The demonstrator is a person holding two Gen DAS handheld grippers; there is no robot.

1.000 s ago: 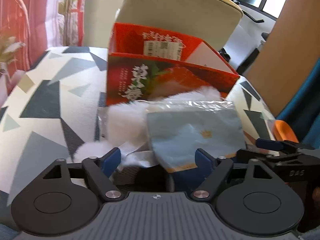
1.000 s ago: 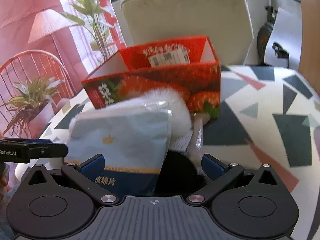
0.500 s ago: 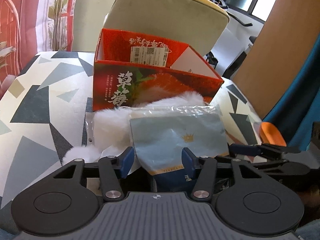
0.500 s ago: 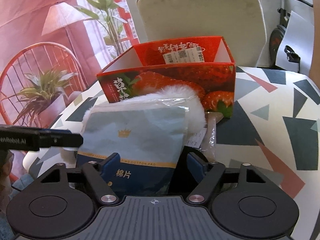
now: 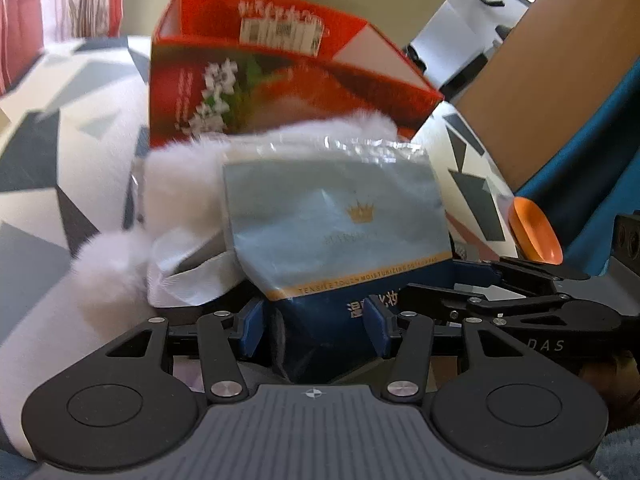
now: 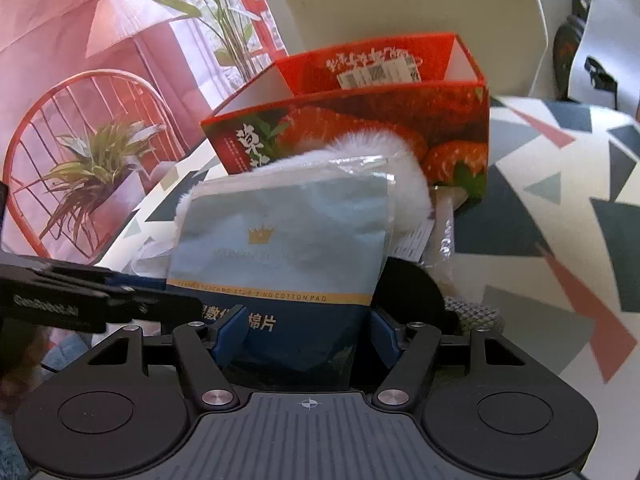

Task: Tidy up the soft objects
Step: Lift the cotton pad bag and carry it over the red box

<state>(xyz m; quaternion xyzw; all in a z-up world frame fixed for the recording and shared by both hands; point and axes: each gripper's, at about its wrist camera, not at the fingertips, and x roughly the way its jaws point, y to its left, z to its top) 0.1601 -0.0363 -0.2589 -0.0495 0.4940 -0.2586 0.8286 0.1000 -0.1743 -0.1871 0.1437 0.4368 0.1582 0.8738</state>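
Both pairs of fingers (image 5: 251,325) now pinching the cotton pad pouch (image 5: 336,220) (spread a second ago), pouch upright before the strawberry box (image 5: 280,80), against white fluff (image 5: 180,176); ready for lifting.

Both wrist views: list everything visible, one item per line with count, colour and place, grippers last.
cotton pad pouch: one, pale blue over navy, front centre, pinched at its bottom
fluffy item: one, white, behind the pouch
strawberry box: one, red, open top, behind the fluff
table: one, white with grey and pink triangles
chair: one, beige, beyond the table
potted plant: one, green, far left
left gripper: black, blue pads, closed on the pouch
right gripper: black, blue pads, closed on the pouch
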